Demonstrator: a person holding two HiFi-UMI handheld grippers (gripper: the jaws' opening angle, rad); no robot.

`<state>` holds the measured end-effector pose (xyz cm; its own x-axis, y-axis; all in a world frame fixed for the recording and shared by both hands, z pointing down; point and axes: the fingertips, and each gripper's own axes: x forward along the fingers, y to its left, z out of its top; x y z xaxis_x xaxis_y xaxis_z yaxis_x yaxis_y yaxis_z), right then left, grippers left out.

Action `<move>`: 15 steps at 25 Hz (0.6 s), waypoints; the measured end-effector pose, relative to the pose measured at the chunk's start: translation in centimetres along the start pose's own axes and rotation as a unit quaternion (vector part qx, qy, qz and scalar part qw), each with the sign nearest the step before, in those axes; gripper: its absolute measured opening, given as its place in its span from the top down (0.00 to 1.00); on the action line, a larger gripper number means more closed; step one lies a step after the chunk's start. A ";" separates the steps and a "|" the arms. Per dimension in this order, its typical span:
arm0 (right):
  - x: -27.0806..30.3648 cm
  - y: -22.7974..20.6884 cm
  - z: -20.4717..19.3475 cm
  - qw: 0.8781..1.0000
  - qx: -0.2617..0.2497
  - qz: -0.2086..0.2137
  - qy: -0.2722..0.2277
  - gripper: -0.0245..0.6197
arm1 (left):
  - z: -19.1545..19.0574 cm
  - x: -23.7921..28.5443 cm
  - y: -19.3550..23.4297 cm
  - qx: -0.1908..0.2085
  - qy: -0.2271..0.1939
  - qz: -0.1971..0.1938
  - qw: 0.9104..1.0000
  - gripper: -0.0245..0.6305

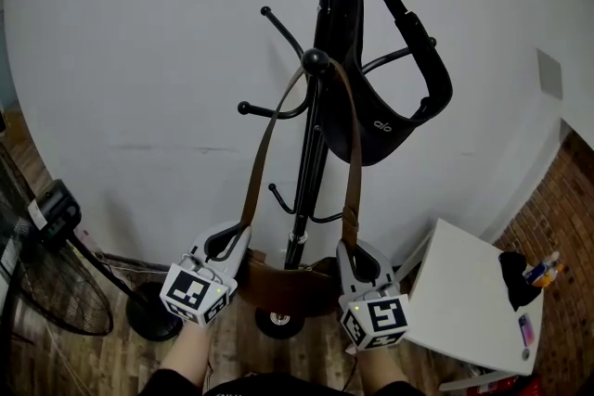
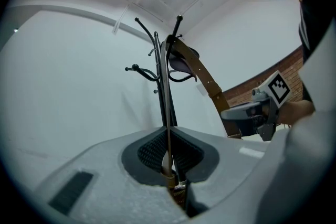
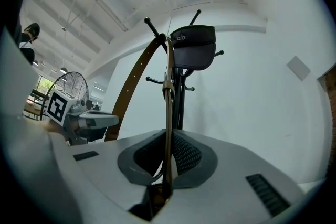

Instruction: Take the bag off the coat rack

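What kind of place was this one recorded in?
Probably an indoor office or studio corner: a black coat rack stands against a plain white wall, a floor fan and a small white table stand on wood flooring, and a brick wall shows at right.

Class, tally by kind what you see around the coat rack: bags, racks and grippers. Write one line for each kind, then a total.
Bags: 2 (brown bag, black bag)
Coat rack: 1
Grippers: 2 (left gripper, right gripper, both shut on the brown bag)
Total: 5
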<state>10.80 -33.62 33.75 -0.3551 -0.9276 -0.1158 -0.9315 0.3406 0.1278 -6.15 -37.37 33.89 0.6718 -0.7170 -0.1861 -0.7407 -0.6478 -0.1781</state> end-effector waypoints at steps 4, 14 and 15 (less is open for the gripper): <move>-0.4 0.4 0.9 1.000 -0.001 0.009 -0.007 0.92 | 0.9 -0.4 0.0 0.001 -0.002 0.004 1.000 0.94; -1.6 1.6 3.9 0.999 -0.017 0.035 -0.032 0.92 | 3.9 -1.9 0.1 0.005 -0.017 0.024 1.000 0.94; -1.7 1.8 4.1 0.998 -0.020 0.038 -0.035 0.92 | 4.2 -2.1 0.1 0.007 -0.020 0.026 0.999 0.94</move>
<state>9.40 -30.81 30.09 -0.4310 -0.8858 -0.1721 -0.8979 0.4023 0.1785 -7.62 -34.88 30.14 0.6326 -0.7385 -0.2334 -0.7744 -0.6063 -0.1806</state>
